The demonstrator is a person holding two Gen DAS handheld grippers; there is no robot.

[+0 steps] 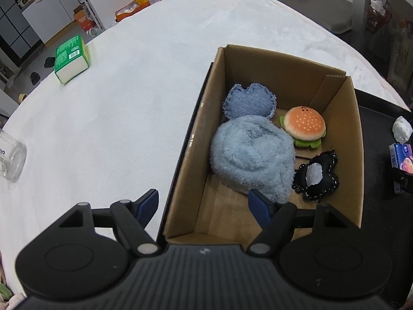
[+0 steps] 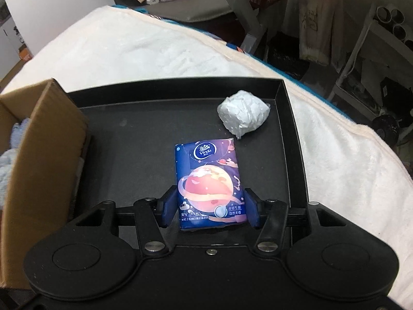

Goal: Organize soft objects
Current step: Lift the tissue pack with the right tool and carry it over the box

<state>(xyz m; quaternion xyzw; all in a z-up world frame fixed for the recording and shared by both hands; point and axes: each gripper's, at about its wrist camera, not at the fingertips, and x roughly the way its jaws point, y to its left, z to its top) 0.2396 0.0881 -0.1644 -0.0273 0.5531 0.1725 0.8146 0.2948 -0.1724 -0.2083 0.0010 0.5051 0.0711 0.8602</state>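
Observation:
A cardboard box [image 1: 196,134] on the white table holds a fluffy light-blue plush [image 1: 253,155], a denim pad [image 1: 249,100], a burger plush [image 1: 304,125] and a black stitched pad [image 1: 318,178]. My left gripper [image 1: 204,206] is open and empty, straddling the box's near left wall. My right gripper [image 2: 210,208] is shut on a blue Vinda tissue pack [image 2: 207,180] over the black tray [image 2: 129,134]. A white wrapped lump [image 2: 242,115] lies at the tray's far right. The box's corner [image 2: 38,139] is at the left.
A green tissue box [image 1: 71,58] sits at the table's far left. A clear jar [image 1: 11,155] lies at the left edge. The black tray [image 1: 382,129] adjoins the box's right side. Room clutter and shelves stand beyond the table.

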